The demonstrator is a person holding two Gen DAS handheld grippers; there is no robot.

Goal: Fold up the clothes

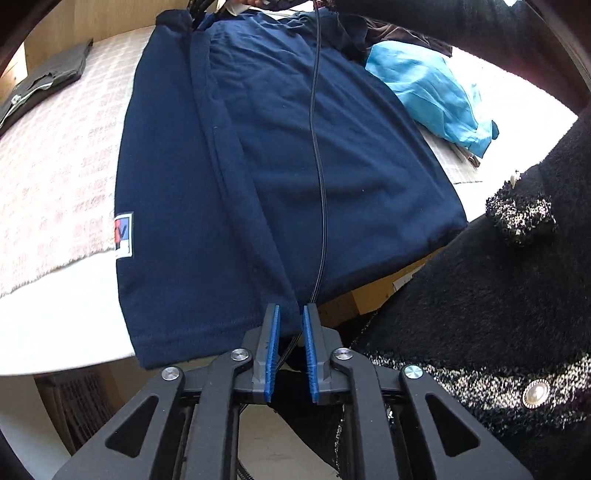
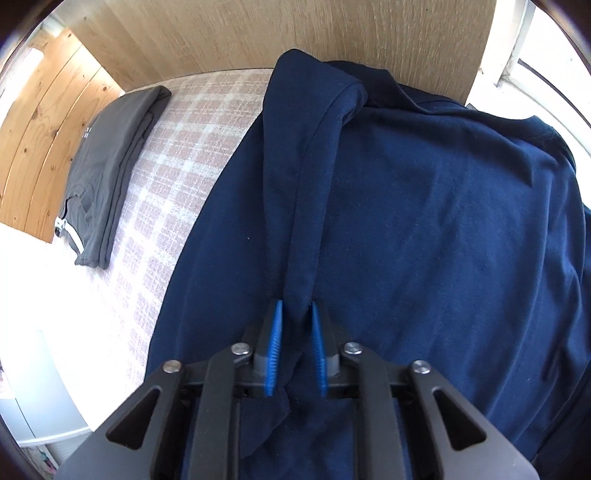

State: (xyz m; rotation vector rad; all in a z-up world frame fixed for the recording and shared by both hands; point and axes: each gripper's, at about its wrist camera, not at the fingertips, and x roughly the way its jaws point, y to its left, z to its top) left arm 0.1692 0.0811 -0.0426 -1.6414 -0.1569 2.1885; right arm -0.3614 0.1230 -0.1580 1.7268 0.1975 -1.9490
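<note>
Where the wood-panelled wall (image 2: 295, 33) closes off the far side, a white worktop (image 1: 55, 325) carries a pink-and-white checked cloth (image 2: 177, 155), and most of that cloth lies under the navy T-shirt (image 1: 258, 166). The shirt is spread flat along the worktop, its hem hanging just over the near rim, a small red, white and blue label (image 1: 123, 232) showing at its left edge. A long raised ridge of fabric runs lengthwise through the shirt between the 2 tools.

On the right of the shirt a bright blue garment (image 1: 428, 92) lies crumpled, touching the shirt's side, with brown fabric behind it. On the left, well apart from the shirt, a folded grey garment (image 2: 110, 162) sits near the wall, leaving a bare strip of checked cloth between them. The person's black fuzzy sleeve (image 1: 480, 295) with speckled trim fills the right foreground beside the worktop's edge.

The left hand-held gripper (image 1: 290, 314) is at the hem, its blue pads close together with the ridge's end and a thin black cable (image 1: 317, 147) between them; whether they truly pinch the fabric I cannot tell. The right hand-held gripper (image 2: 297, 310) is clamped on the T-shirt's ridge near the collar end.
</note>
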